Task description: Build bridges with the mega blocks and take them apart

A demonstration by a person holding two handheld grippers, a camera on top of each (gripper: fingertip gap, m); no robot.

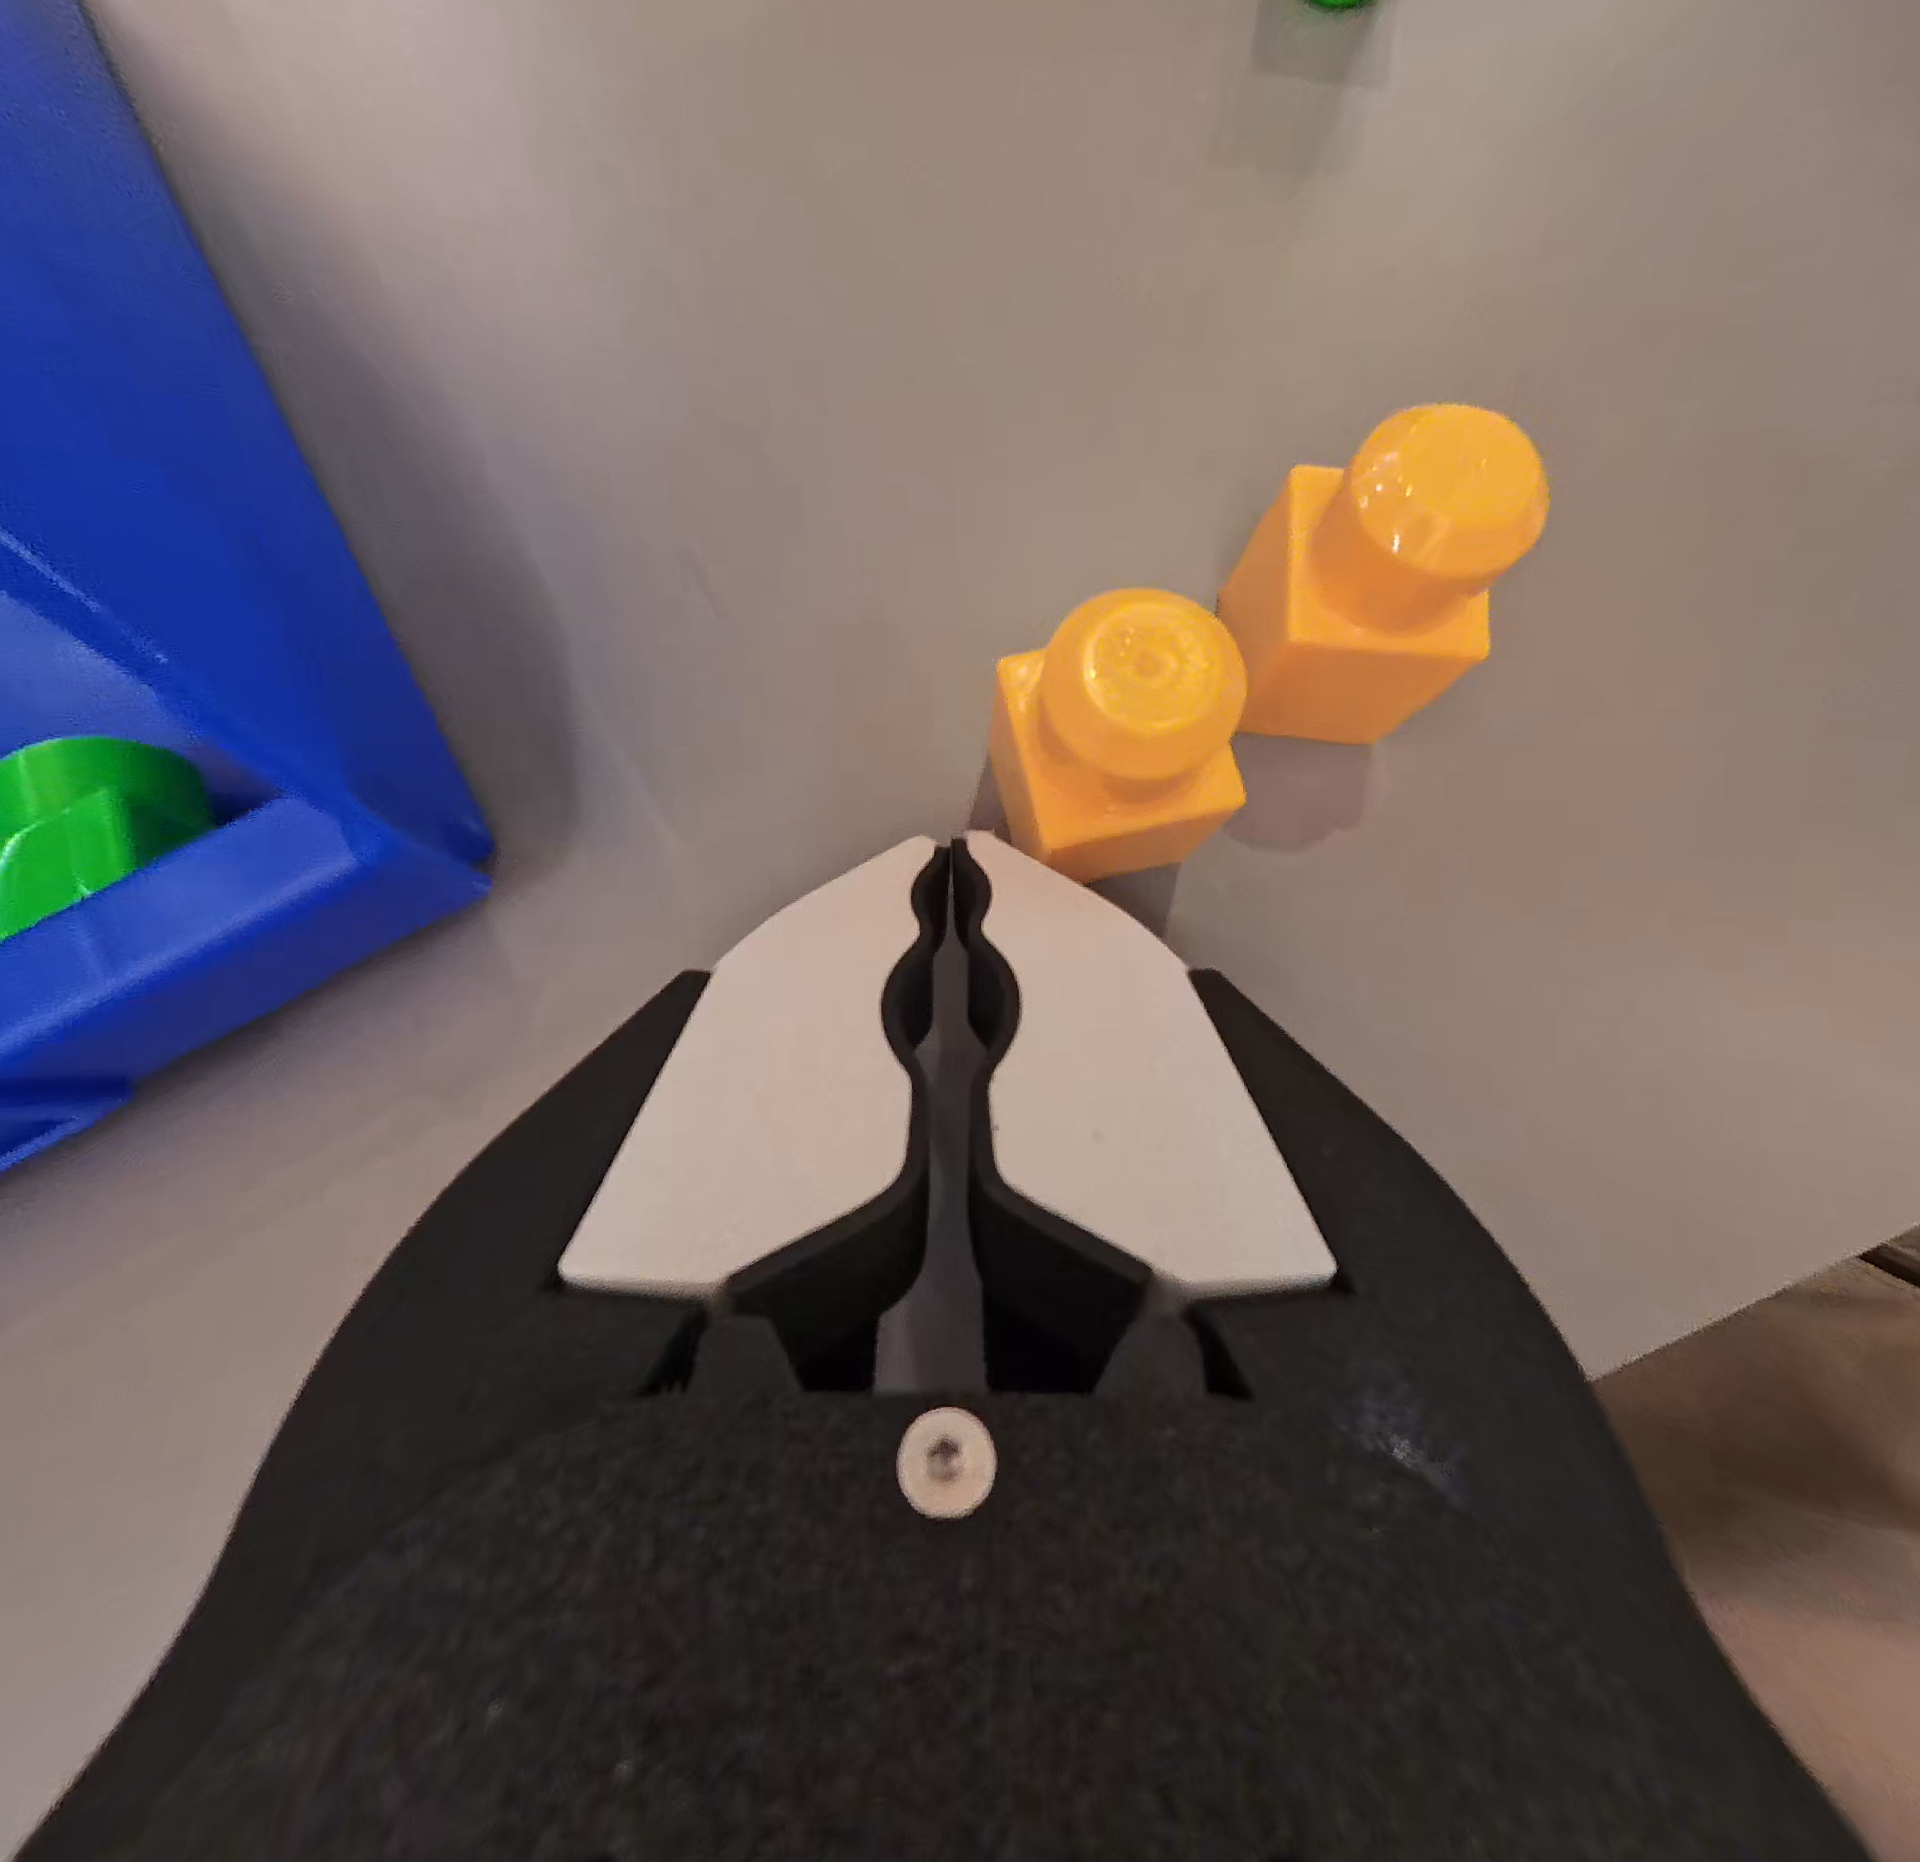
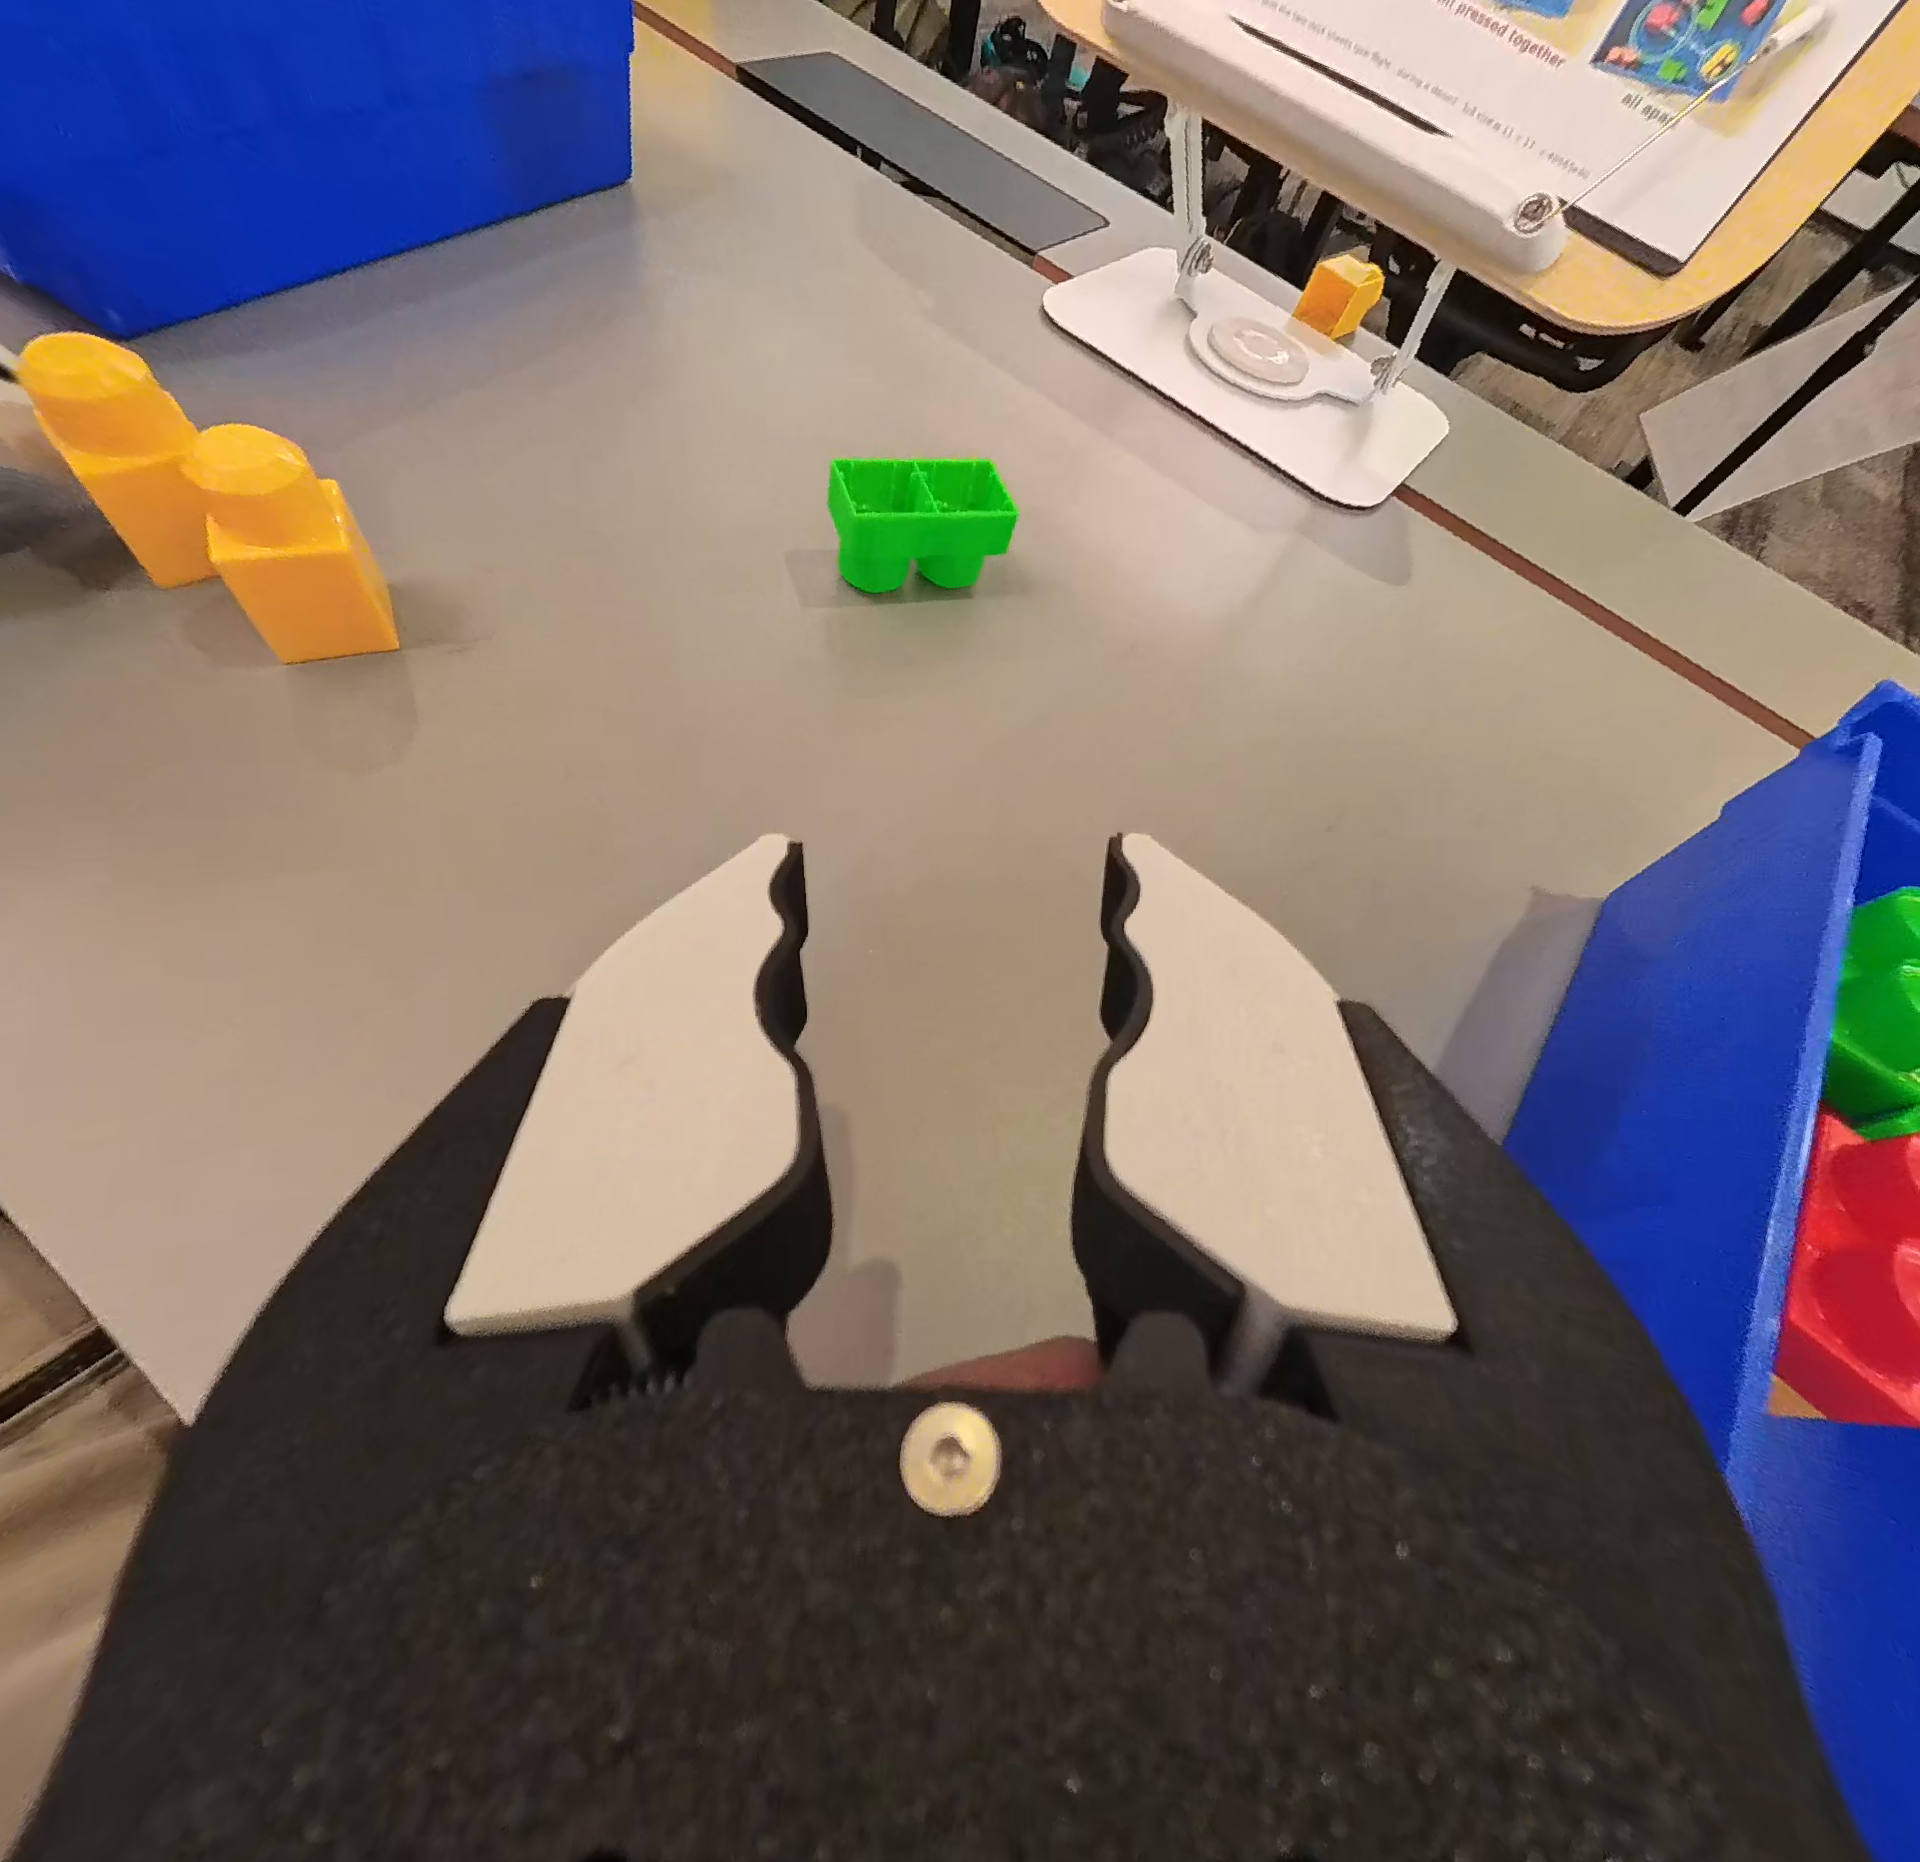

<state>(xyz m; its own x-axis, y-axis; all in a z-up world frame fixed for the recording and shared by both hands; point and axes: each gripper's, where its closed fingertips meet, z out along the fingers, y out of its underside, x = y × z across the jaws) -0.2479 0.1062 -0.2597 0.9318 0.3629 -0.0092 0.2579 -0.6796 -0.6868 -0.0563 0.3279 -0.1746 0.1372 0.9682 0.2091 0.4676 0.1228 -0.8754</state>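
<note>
Two orange single-stud blocks stand upright side by side on the grey table, a nearer one (image 1: 1117, 737) and a farther one (image 1: 1371, 607); they also show at the left of the right wrist view (image 2: 301, 555) (image 2: 114, 462). My left gripper (image 1: 953, 856) is shut and empty, its tips just left of the nearer orange block. A green two-stud block (image 2: 920, 524) lies upside down mid-table, studs down. My right gripper (image 2: 954, 877) is open and empty, well short of the green block.
A blue bin (image 1: 208, 669) with a green block (image 1: 83, 825) sits to my left gripper's left. Another blue bin (image 2: 1704, 1137) with green and red blocks is at my right. A blue box (image 2: 312, 119) stands far left. A stand with an instruction sheet (image 2: 1278, 358) and a small orange block (image 2: 1340, 295) is at the back. The grippers' ends are close to 30 cm from one another. From the right gripper's tips to the green two-stud block (image 2: 920, 524) is close to 20 cm.
</note>
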